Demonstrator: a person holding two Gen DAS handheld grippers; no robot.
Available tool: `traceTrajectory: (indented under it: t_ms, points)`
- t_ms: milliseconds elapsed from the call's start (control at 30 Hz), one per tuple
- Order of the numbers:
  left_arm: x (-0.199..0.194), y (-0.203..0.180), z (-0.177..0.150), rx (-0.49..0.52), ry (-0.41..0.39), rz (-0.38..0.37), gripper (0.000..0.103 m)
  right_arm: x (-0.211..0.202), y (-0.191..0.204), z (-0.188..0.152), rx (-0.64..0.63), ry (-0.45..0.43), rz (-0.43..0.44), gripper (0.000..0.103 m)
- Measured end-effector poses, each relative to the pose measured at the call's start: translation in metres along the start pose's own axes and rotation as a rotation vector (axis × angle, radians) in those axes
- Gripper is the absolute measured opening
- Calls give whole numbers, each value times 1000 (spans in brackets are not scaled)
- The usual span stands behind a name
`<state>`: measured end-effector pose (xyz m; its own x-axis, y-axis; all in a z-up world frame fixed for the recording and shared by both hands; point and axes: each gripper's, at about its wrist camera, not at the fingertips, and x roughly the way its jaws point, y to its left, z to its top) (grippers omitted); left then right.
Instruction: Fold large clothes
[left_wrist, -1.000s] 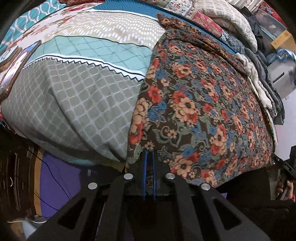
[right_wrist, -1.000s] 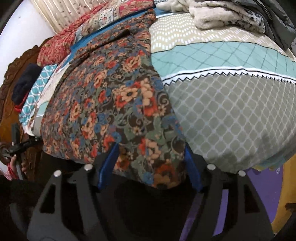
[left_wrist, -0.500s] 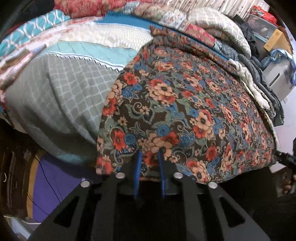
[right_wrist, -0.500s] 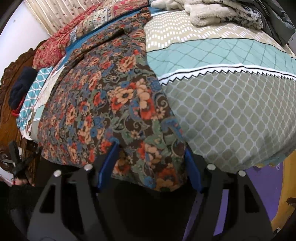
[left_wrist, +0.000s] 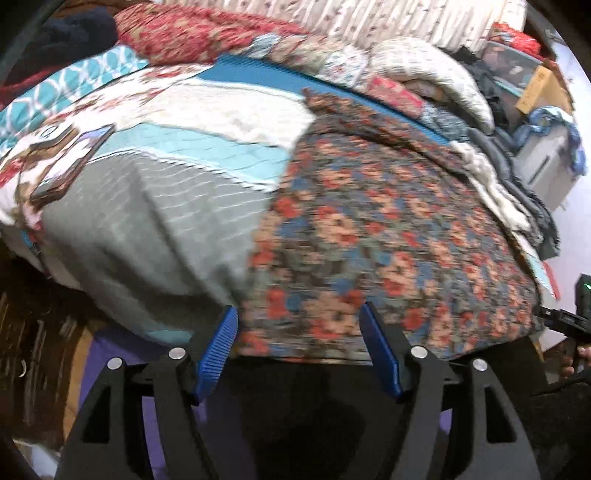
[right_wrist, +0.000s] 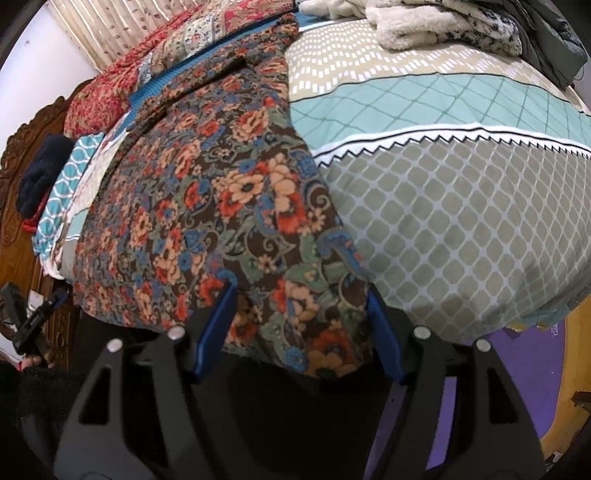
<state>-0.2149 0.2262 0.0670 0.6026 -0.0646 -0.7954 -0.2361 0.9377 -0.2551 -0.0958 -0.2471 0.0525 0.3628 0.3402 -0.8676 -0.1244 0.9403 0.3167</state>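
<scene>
A large dark floral garment (left_wrist: 369, 229) lies spread flat on the bed, its near hem hanging over the front edge; it also shows in the right wrist view (right_wrist: 221, 206). My left gripper (left_wrist: 301, 332) is open, its blue fingers (left_wrist: 218, 343) apart at the hem's left corner, holding nothing. My right gripper (right_wrist: 301, 314) is open, its blue fingers (right_wrist: 382, 332) apart on either side of the hem's right corner. The other gripper shows at the right edge of the left wrist view (left_wrist: 569, 317) and at the left edge of the right wrist view (right_wrist: 33, 321).
The bed carries a patterned grey, teal and beige cover (right_wrist: 443, 192). Red floral pillows (left_wrist: 207, 33) and piled clothes and blankets (right_wrist: 443, 22) lie at the far side. A carved wooden headboard (right_wrist: 22, 155) stands left. Purple floor mat (right_wrist: 535, 354) lies below.
My left gripper has opened and let go of the garment's hem, which it was pinching a second ago. The left view has shifted and is blurred. The right gripper stays open.
</scene>
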Motion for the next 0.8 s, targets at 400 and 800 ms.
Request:
traceTrajectory:
  t_ms: [400, 800]
  points:
    - [31, 8, 18, -66, 188, -204, 11, -8, 2, -5, 5, 49, 95, 8]
    - [-23, -4, 108, -277, -35, -560, 12, -71, 7, 69, 113, -153, 515, 8]
